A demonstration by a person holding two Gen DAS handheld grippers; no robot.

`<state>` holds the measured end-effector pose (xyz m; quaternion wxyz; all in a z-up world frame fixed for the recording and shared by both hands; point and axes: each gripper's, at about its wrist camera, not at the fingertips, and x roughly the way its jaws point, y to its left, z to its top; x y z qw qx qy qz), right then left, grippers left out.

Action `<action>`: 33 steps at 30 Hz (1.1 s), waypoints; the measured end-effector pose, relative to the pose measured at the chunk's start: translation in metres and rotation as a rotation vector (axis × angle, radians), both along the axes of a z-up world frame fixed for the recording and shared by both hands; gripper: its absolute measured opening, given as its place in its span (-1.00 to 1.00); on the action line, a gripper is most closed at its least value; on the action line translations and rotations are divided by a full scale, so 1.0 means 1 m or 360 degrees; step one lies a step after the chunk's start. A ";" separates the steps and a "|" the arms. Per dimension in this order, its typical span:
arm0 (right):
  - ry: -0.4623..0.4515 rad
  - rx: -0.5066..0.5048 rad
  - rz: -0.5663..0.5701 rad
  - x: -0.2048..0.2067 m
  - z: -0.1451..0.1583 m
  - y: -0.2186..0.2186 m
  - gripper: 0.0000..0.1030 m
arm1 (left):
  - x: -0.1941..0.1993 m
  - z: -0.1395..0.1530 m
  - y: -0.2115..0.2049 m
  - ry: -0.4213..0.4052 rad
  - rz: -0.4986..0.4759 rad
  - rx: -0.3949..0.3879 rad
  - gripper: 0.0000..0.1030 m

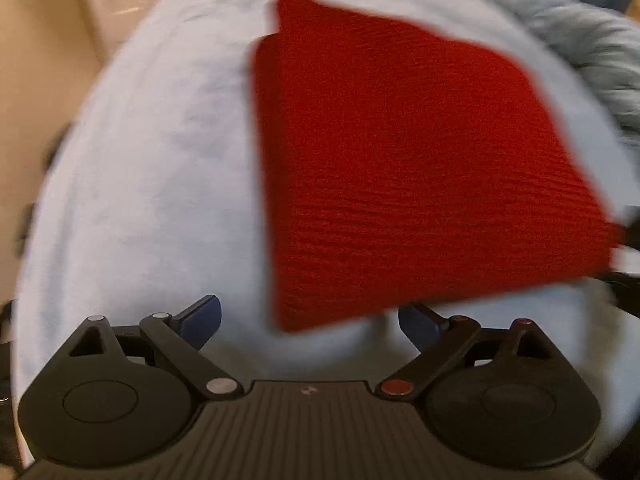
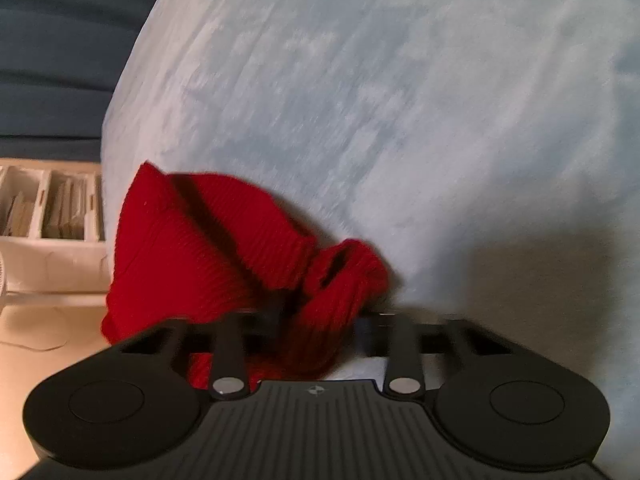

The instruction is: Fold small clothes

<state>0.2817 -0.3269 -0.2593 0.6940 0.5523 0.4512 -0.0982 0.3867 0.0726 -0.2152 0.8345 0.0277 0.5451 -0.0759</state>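
Note:
A red knitted cloth (image 1: pixel 400 152) lies folded flat on a pale blue fluffy blanket (image 1: pixel 140 160). My left gripper (image 1: pixel 310 320) hangs over the cloth's near corner, jaws wide open. Its blue pads (image 1: pixel 200 316) stand apart on either side of that corner and do not press it. In the right wrist view the same red cloth (image 2: pixel 192 248) is bunched and lifted at one end. My right gripper (image 2: pixel 320 316) is shut on that bunched end. The cloth hides its fingertips. The blanket (image 2: pixel 400 120) fills the view behind.
A grey-blue shaggy fabric (image 1: pixel 580 40) lies past the blanket's far right edge. Beige floor (image 1: pixel 40 80) shows to the left. A white shelf unit (image 2: pixel 48 208) and a dark blue surface (image 2: pixel 60 40) stand off the blanket's left side.

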 end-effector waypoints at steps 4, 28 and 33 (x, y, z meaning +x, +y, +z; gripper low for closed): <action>0.0002 -0.0111 0.0047 -0.006 0.012 0.016 -0.63 | 0.012 0.002 0.026 -0.0023 0.0103 -0.0056 0.89; -0.0595 -0.1513 0.0777 -0.151 0.205 0.111 0.87 | -0.183 0.158 -0.056 -0.0448 0.0202 0.0212 0.99; -0.0543 -0.1469 0.0797 -0.169 0.207 0.119 0.87 | -0.206 0.166 -0.062 -0.0438 0.0175 0.0198 0.99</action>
